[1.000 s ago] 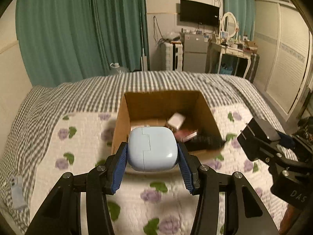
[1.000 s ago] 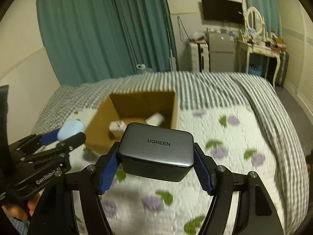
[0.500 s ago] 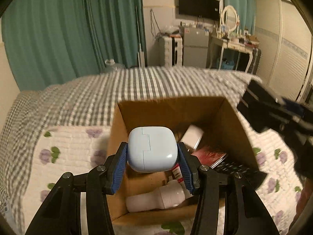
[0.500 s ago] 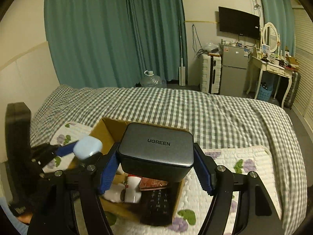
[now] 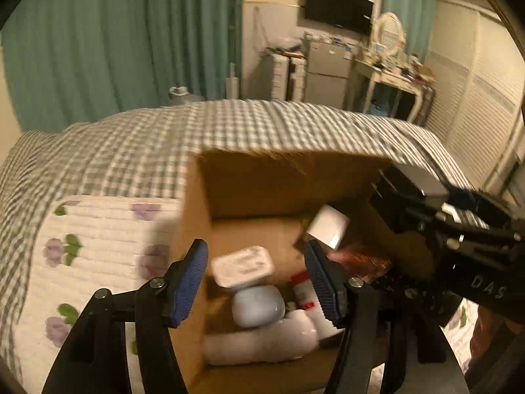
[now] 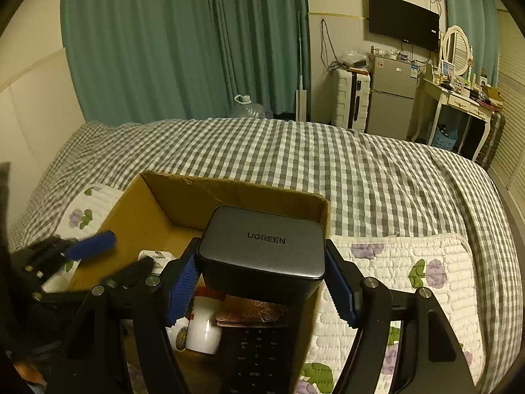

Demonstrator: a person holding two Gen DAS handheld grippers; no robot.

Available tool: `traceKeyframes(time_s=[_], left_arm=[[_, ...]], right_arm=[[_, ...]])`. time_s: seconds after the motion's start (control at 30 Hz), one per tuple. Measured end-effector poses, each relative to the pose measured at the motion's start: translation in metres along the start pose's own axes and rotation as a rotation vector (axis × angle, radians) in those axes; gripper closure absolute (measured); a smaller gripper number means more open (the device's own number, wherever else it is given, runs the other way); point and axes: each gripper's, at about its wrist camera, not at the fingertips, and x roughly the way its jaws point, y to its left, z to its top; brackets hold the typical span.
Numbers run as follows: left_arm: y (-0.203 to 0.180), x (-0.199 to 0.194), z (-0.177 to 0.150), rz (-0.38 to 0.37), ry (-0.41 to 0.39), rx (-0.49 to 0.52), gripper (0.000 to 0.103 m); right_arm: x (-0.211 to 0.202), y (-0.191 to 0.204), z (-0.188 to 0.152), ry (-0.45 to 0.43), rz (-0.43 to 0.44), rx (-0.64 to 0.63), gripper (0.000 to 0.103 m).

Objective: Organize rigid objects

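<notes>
An open cardboard box [image 5: 193, 229] sits on the bed; it also shows in the right wrist view [image 6: 170, 197]. My left gripper [image 5: 256, 282] is open and empty above the box. The light blue case [image 5: 257, 307] lies inside the box, below the fingers, on a white bottle [image 5: 262, 341]. My right gripper [image 6: 262, 282] is shut on a grey UGREEN charger [image 6: 262, 252] and holds it over the box's right side. The right gripper also shows at the right of the left wrist view [image 5: 459, 229].
Inside the box lie a white tub [image 5: 242, 266], a white block [image 5: 328, 226], a reddish packet [image 6: 252, 312] and a black remote [image 6: 259, 354]. The box rests on a floral quilt [image 6: 410, 282] over a checked bedspread [image 6: 328, 157].
My left gripper opened and the blue case dropped into the box. My right gripper moved with the charger further over the box.
</notes>
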Motion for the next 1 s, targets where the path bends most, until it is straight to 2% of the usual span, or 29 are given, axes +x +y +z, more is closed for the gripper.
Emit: traceKeyframes(time_s=[0.07,0.17,0.27,0.4,0.47,0.6,0.67,0.77,0.93,1.0], left_arm=[[0.013,-0.008,0.005,-0.033,-0.007,-0.033,0.037],[0.028,-0.018,0.009,0.021,-0.032,-0.048,0.035],[0.037,-0.025,0.010,0.001,-0.039,-0.053,0.034],[0.039,-0.026,0.008,0.042,-0.058,-0.010,0.034],[0.039,-0.024,0.007,0.037,-0.061,-0.007,0.034],[0.037,-0.023,0.006,0.047,-0.062,0.002,0.032],[0.033,-0.027,0.007,0.052,-0.081,0.008,0.032],[0.030,-0.039,0.008,0.048,-0.114,0.003,0.030],[0.017,-0.061,0.008,0.050,-0.152,0.022,0.029],[0.010,-0.070,0.007,0.055,-0.166,0.034,0.028]], right_arm=[[0.005,0.007,0.007,0.022,-0.003,-0.006,0.033],[0.019,0.022,0.015,0.061,0.008,-0.025,0.033],[0.035,0.038,0.016,0.099,0.001,-0.039,0.033],[0.050,0.048,0.013,0.130,-0.004,-0.035,0.033],[0.056,0.050,0.011,0.149,-0.015,-0.037,0.033],[0.052,0.045,0.015,0.125,-0.051,-0.033,0.029],[0.045,0.041,0.018,0.114,-0.059,-0.026,0.029],[0.027,0.034,0.019,0.091,-0.095,-0.045,0.023],[-0.022,0.019,0.018,0.004,-0.149,-0.017,0.011],[-0.041,0.018,0.019,-0.035,-0.171,-0.008,0.009]])
